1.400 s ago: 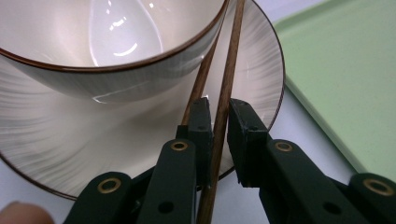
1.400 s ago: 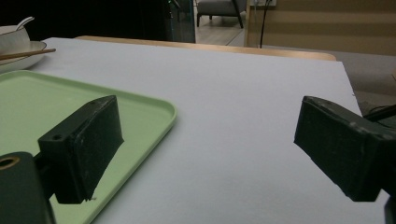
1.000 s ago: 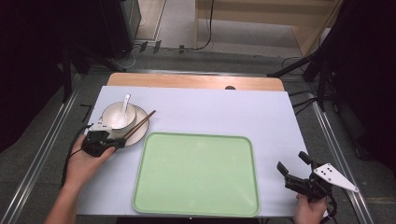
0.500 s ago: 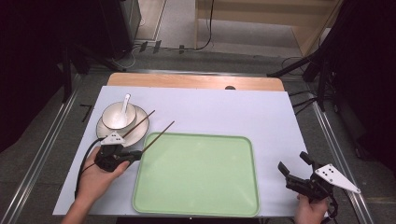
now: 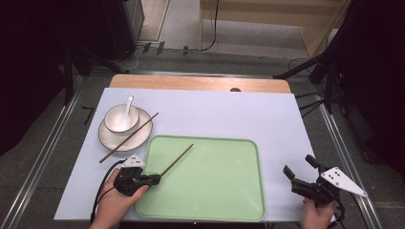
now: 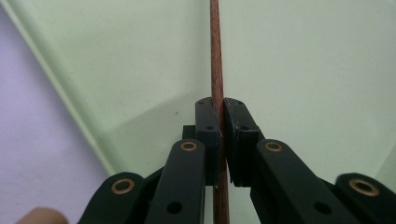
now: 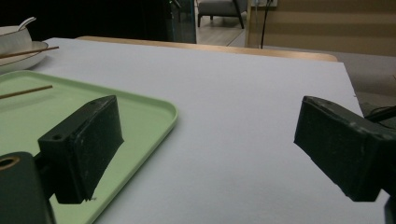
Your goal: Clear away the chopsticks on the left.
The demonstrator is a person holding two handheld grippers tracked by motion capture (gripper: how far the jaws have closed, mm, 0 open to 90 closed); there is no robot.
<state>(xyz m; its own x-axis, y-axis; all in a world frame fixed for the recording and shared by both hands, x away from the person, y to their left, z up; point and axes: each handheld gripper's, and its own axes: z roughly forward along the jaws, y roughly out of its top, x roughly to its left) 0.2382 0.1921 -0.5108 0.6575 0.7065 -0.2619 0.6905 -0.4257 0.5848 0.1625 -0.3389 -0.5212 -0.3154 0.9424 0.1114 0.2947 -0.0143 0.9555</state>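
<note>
My left gripper (image 5: 156, 179) is shut on a brown wooden chopstick (image 5: 177, 160) and holds it over the left part of the pale green tray (image 5: 229, 200). In the left gripper view the chopstick (image 6: 215, 56) runs straight up between the pressed pads (image 6: 207, 126) above the tray (image 6: 303, 60). A second chopstick (image 5: 129, 137) lies across the white plate (image 5: 111, 139), which carries a white bowl (image 5: 116, 123) with a white spoon (image 5: 128, 104). Beyond the tray's lower right corner my right gripper (image 5: 298, 166) stands open with nothing in it. The right gripper view looks across the table between its own wide-apart pads (image 7: 88, 140).
A white mat (image 5: 229, 114) covers the wooden table (image 5: 191, 82), with bare mat behind the tray and to its right. Metal rails (image 5: 47, 152) run along both sides. Dark stands and cables sit on the floor beyond the far edge.
My left gripper has carried one chopstick from the plate down and to the right, out over the tray's left part. The other chopstick stays on the plate. The right gripper has kept still.
</note>
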